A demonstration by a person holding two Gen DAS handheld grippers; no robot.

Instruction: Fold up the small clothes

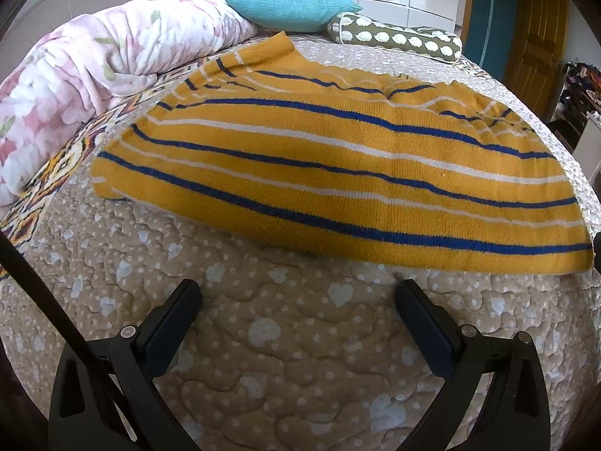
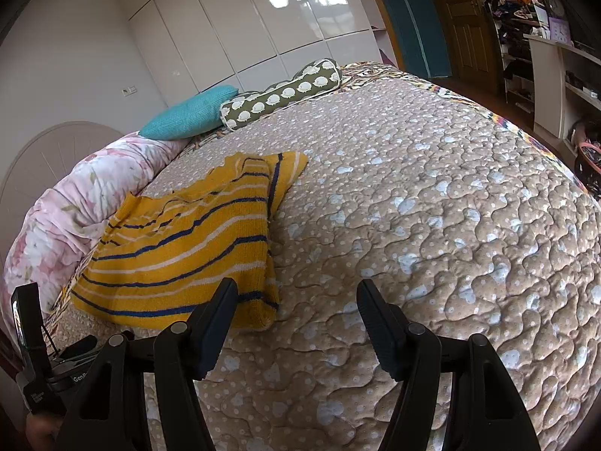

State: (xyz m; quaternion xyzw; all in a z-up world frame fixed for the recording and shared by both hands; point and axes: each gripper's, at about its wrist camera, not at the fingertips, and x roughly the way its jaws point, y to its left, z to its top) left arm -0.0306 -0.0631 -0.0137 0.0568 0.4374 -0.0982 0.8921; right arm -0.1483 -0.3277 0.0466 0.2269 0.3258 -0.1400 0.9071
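A mustard-yellow knitted sweater with blue and white stripes lies flat on the beige quilted bedspread. In the right wrist view the sweater lies to the left, with one sleeve folded over its body. My left gripper hovers open just short of the sweater's near hem, with only quilt between its fingers. My right gripper is open too, beside the sweater's near right corner; its left finger overlaps that corner in the picture. Neither gripper holds anything.
A pink floral duvet is bunched along the left of the bed. A teal cushion and an olive bolster with white dots lie at the far end. Quilt stretches to the right. Shelves stand beyond the bed.
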